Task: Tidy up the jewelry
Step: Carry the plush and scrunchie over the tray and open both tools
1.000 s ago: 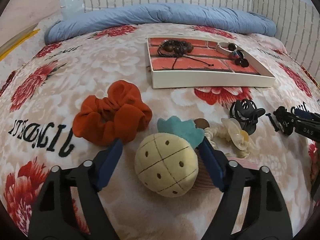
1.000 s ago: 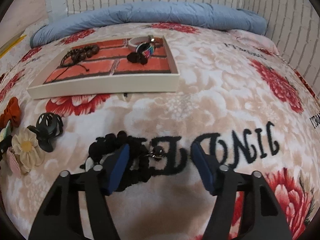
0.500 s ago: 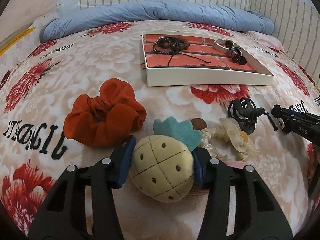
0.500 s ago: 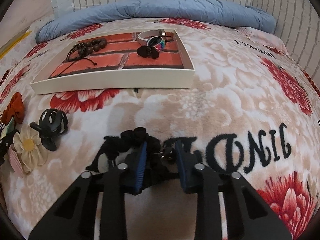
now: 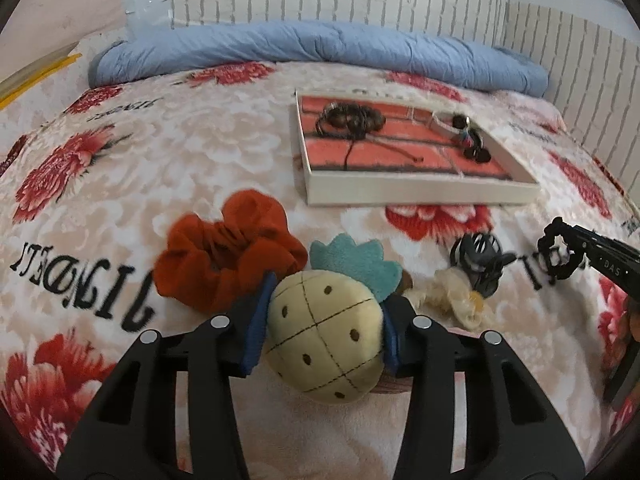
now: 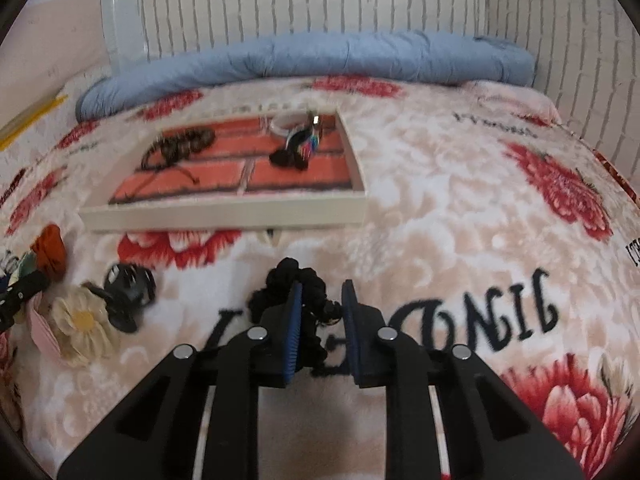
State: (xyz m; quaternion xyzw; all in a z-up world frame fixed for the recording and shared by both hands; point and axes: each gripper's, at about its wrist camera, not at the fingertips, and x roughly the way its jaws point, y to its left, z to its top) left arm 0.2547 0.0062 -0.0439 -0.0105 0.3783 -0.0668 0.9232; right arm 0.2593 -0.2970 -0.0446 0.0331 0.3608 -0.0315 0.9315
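Here: left gripper pinching the plush pineapple, blue pads pressed into both flanks, teal crown poking out past the fingers toward 12 o'clock. Touching the pineapple at 10 o'clock, the orange scrunchie on the bed. At 2 o'clock of the pineapple, just beside it, the cream flower clip, with the black claw clip against its far side. Farther toward 12 o'clock, well apart, the white tray with a brick-patterned floor, holding a beaded bracelet at its left and a white bangle with dark bits at its right. Open blanket between scrunchie and tray front wall; blue rolled quilt along the bed's far edge, brick-patterned wall behind.

Further right: right gripper narrowed onto the black scrunchie, which bunches out beyond the tips toward 11 o'clock, with a strand running back between the fingers; left pad against the fabric, slight gap visible at the right pad. Tray front wall at 12 o'clock, bare blanket between. Wide free blanket from 1 to 3 o'clock, out to the bed's right edge by the wall.
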